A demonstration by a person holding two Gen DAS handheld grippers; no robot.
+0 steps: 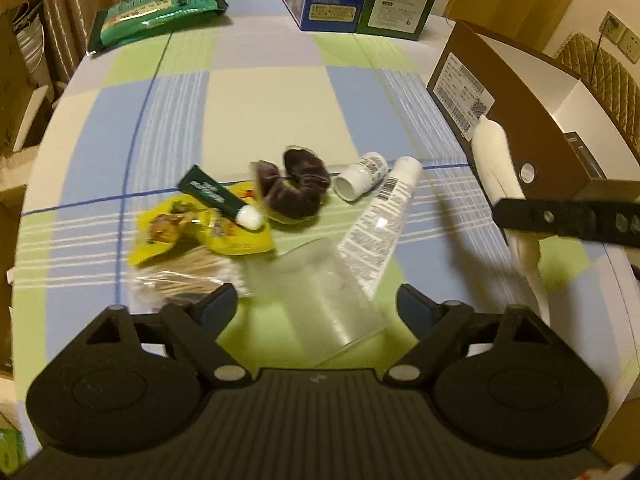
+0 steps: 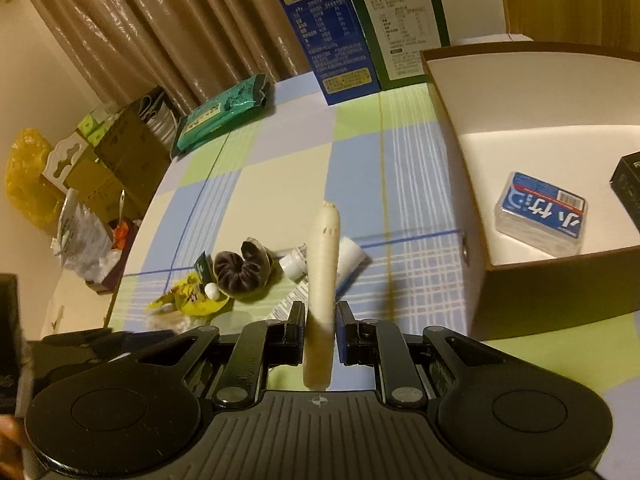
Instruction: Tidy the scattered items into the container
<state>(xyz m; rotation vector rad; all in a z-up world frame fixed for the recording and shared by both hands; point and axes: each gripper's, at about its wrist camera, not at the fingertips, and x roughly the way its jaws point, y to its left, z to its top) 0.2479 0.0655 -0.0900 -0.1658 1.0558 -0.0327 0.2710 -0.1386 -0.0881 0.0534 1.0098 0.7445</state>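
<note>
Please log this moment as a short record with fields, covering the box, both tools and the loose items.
box: brown, open, at table's right; card pack and a black item inside
right tool: shut on a white tube, held over the table, not yet in the box
left tool: open, empty, above a clear case
loose items: scrunchie, small bottle, long tube, green tube, yellow packet, swabs

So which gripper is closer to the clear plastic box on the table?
Left. The left gripper hangs open right over the clear plastic box; the right gripper, shut on a cream tube, is off toward the brown container.
</note>
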